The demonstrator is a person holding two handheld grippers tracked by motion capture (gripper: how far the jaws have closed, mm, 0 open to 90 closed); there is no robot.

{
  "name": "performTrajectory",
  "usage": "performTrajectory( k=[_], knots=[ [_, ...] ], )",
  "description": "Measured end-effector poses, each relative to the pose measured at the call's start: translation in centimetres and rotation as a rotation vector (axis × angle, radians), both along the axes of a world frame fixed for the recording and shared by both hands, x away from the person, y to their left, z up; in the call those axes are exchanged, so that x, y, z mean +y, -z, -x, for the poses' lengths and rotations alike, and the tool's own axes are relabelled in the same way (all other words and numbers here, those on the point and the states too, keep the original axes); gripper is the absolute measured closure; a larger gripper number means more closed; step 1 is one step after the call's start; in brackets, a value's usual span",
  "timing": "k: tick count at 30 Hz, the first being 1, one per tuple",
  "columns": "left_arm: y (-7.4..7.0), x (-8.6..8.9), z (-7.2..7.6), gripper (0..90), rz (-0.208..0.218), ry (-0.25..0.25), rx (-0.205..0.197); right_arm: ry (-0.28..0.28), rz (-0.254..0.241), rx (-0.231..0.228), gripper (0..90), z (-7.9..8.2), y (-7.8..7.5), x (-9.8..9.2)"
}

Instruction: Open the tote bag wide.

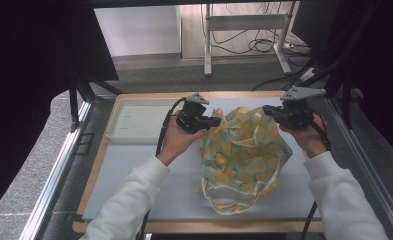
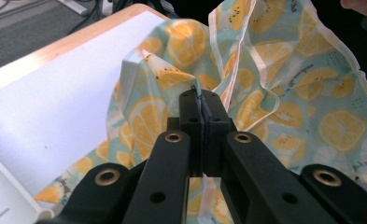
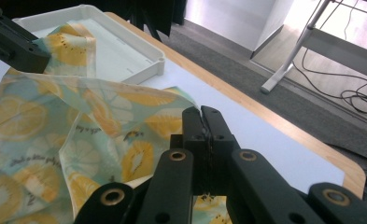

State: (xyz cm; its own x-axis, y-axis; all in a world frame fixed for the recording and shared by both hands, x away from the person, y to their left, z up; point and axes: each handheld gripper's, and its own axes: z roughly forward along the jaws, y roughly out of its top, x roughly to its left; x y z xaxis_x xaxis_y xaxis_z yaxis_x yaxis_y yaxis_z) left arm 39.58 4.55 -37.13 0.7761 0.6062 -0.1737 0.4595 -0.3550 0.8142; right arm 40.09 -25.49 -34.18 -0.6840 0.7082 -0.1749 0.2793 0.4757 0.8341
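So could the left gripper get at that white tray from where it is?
Probably not right away: the left gripper is shut on the lemon-print bag. The white tray lies close beside it, with nothing between.

We count one lemon-print cloth bag, two grippers, left gripper and right gripper at its top corners, one white tray left of it
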Motion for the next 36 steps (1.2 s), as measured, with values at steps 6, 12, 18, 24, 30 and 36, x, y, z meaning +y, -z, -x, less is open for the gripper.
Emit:
performTrajectory(
  k=[6,12,18,24,30,36],
  knots=[
    [-0.6,0.0,-1.8,89.6,0.0,-0.028,-0.012,0.023,0.018,-0.018,88.8,-1.6,-0.5,0.3],
    [-1.5,0.0,-3.4,89.5,-0.001,-0.053,-0.026,0.052,0.026,-0.039,88.8,-3.4,-1.0,0.6],
    [-1.8,0.0,-4.4,89.5,0.004,-0.072,-0.029,0.07,0.033,-0.05,88.8,-4.9,-0.8,1.0],
    [-2.0,-0.1,-5.7,89.4,-0.001,-0.092,-0.021,0.083,0.03,-0.042,88.8,-6.5,-0.4,1.1],
    [-2.3,-0.2,-6.6,89.4,-0.001,-0.102,-0.012,0.096,0.024,-0.042,88.8,-7.6,-0.3,1.1],
    [-3.0,-0.1,-7.1,89.4,0.005,-0.116,-0.023,0.111,0.007,-0.053,88.8,-8.2,-0.7,1.1]
  ],
)
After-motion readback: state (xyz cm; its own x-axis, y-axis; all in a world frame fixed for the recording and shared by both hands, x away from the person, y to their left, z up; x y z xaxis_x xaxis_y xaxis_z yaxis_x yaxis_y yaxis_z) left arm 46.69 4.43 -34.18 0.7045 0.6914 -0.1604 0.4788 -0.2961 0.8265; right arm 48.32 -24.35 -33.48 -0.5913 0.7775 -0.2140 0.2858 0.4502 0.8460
